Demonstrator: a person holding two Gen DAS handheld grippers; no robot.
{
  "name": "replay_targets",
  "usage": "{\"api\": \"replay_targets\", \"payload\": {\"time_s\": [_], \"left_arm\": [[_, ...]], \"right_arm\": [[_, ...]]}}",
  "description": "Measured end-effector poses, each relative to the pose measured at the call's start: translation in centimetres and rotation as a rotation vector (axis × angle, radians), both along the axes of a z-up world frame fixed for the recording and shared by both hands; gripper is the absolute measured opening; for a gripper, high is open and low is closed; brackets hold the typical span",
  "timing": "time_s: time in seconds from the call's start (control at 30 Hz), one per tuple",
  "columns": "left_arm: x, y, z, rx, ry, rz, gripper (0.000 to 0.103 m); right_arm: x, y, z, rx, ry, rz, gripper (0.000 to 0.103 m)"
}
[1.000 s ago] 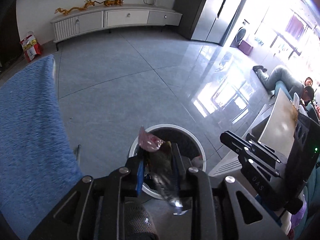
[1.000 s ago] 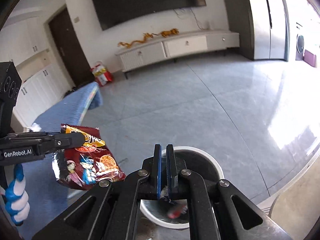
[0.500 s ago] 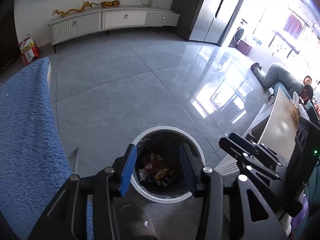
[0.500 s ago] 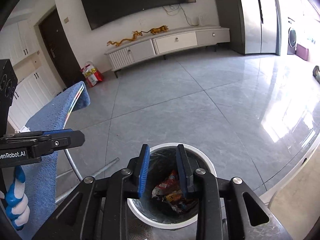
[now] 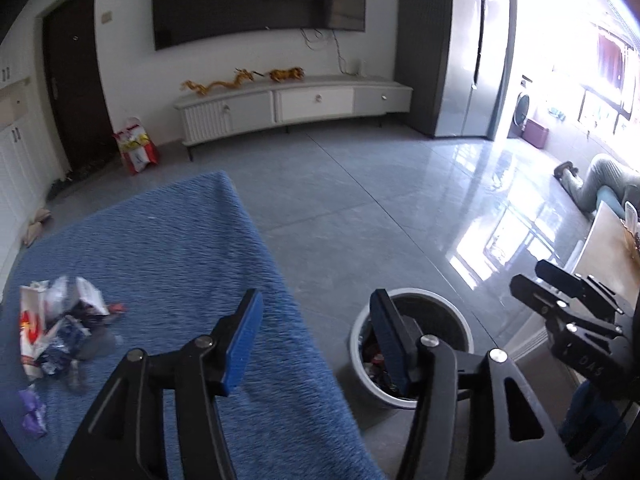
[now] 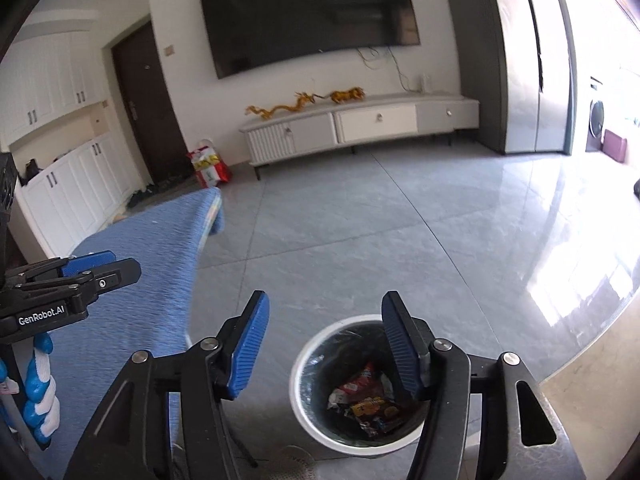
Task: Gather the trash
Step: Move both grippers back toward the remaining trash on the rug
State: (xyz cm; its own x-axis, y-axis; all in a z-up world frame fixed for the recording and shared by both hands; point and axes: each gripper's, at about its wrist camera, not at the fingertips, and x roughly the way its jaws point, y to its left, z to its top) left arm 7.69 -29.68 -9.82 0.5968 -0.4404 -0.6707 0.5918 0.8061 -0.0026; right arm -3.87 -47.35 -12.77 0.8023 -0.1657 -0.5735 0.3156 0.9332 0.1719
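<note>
1. The trash pile (image 5: 60, 332), crumpled white, red and dark wrappers, lies on the blue cloth of the table (image 5: 168, 248) near its left side; a purple scrap (image 5: 33, 416) sits apart from it, nearer the camera. The print on the wrappers is too blurred to read.
2. The trash bin (image 6: 304, 392), round with a white rim and dark liner, stands on the grey tiled floor (image 6: 400, 232) just beside the table's right edge. Snack wrappers (image 6: 368, 404) lie at its bottom; their lettering cannot be read.
3. The left gripper (image 5: 316, 340) has its jaws spread wide and carries nothing. It hangs over the table's right edge, one blue pad above the cloth and the other in front of the bin, with the trash pile well off to its left.
4. The right gripper (image 6: 324, 344) is also spread wide and empty, directly above the bin, whose opening shows between and under its fingers.
5. In the right wrist view the left gripper's side reads "GenRobot.AI"; in the left wrist view the right gripper's body shows letters like "DAS".
6. Beyond the bin the floor lies open up to a white TV cabinet (image 6: 360, 128) under a wall-mounted screen (image 6: 312, 16). A red and white bag (image 5: 136, 148) stands by the dark door.
</note>
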Motion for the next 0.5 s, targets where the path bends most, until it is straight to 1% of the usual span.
{"api": "replay_targets", "payload": {"time_s": [0.1, 0.23, 0.3, 0.4, 0.5], "left_arm": [[-0.8, 2.5, 1.3, -0.012, -0.058, 0.034, 0.054], [-1.7, 5.7, 3.1, -0.027, -0.124, 0.066, 0.054], [-2.1, 7.2, 3.8, -0.032, -0.143, 0.079, 0.054], [-2.7, 9.3, 4.9, -0.043, -0.158, 0.098, 0.054], [-3.2, 11.7, 5.6, -0.048, -0.164, 0.118, 0.054]], "right_arm": [[-0.5, 1.8, 1.7, -0.017, -0.03, 0.023, 0.062], [-1.0, 4.1, 3.7, -0.049, -0.061, 0.054, 0.069], [-1.1, 5.3, 4.7, -0.066, -0.073, 0.072, 0.07], [-1.4, 6.9, 5.8, -0.09, -0.087, 0.095, 0.075], [-1.6, 8.5, 6.8, -0.112, -0.096, 0.112, 0.076]]}}
